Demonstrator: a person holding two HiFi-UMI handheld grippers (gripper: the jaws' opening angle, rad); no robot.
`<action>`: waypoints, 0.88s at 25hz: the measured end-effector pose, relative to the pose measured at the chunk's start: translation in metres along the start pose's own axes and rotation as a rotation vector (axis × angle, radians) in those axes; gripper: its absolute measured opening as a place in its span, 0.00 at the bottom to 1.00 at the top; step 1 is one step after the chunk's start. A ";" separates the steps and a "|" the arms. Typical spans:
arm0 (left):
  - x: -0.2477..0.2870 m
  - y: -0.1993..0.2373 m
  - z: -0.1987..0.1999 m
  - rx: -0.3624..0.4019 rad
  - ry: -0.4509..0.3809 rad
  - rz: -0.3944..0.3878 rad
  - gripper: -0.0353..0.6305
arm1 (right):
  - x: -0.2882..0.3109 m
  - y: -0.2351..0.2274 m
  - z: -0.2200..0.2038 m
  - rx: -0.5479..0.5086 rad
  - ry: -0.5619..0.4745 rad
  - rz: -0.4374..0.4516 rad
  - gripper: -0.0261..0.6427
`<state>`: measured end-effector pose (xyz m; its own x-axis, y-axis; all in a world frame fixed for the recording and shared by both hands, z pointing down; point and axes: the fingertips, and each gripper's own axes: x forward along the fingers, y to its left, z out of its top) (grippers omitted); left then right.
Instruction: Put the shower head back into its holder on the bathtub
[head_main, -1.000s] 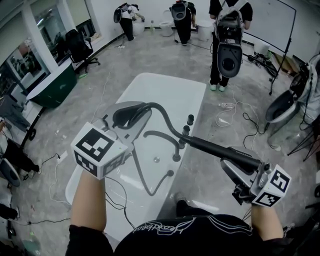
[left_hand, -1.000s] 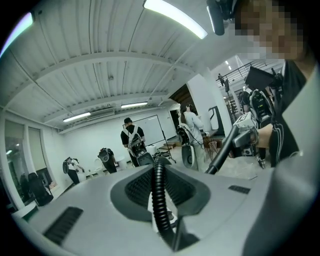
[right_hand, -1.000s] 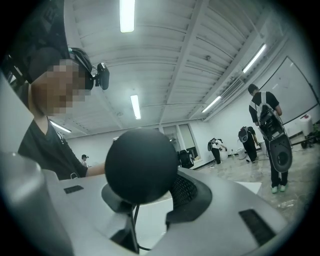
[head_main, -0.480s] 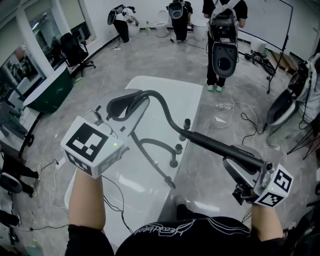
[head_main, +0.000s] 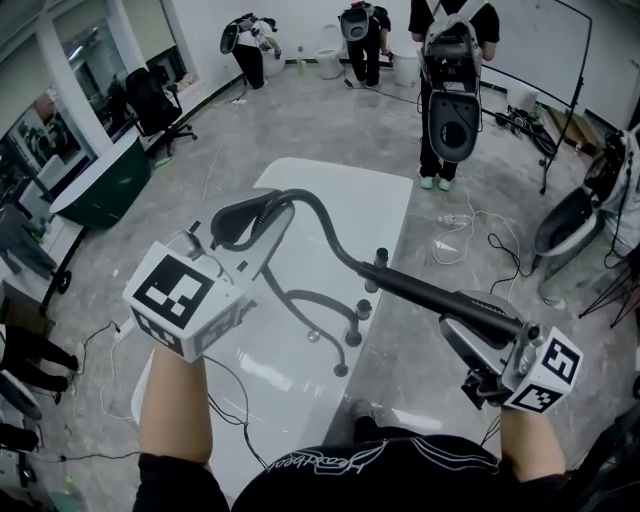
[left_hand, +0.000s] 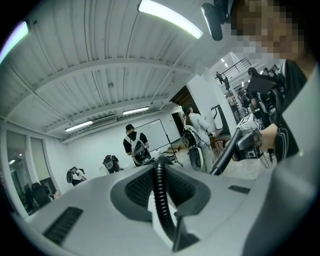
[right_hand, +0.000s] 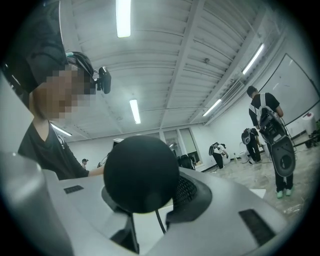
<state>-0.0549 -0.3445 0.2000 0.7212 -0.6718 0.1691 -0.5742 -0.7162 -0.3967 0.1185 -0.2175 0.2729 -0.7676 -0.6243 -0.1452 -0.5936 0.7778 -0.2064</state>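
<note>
Left tongs (head_main: 256, 216) pinch hose (head_main: 326, 226), right tongs (head_main: 463, 308) shower head (head_main: 420, 291), above bathtub (head_main: 372, 195) on grey floor (head_main: 300, 120).

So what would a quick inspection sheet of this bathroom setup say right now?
Surface: white bathtub on a grey floor.
Job's things: black shower head and its hose, held above the tub; black fittings on the rim, holder not told apart.
Clutter: dark gear on the floor, far right.
Grippers: left gripper jaws shut on the hose; right gripper jaws shut on the shower head.
Cables: loose cables on the floor right of the tub.
Surroundings: people with rigs, dark green bathtub, office chair.
</note>
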 end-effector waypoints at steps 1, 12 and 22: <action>-0.001 0.000 -0.005 -0.016 0.002 0.000 0.15 | 0.001 -0.001 -0.002 0.000 0.008 0.003 0.24; 0.000 -0.029 -0.092 -0.208 0.063 -0.067 0.15 | -0.001 -0.023 -0.036 0.095 0.067 -0.016 0.24; 0.001 -0.064 -0.157 -0.356 0.114 -0.092 0.15 | -0.010 -0.032 -0.049 0.141 0.070 -0.049 0.24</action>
<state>-0.0783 -0.3291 0.3668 0.7395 -0.6043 0.2966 -0.6224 -0.7816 -0.0409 0.1331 -0.2325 0.3282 -0.7562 -0.6511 -0.0650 -0.5949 0.7255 -0.3460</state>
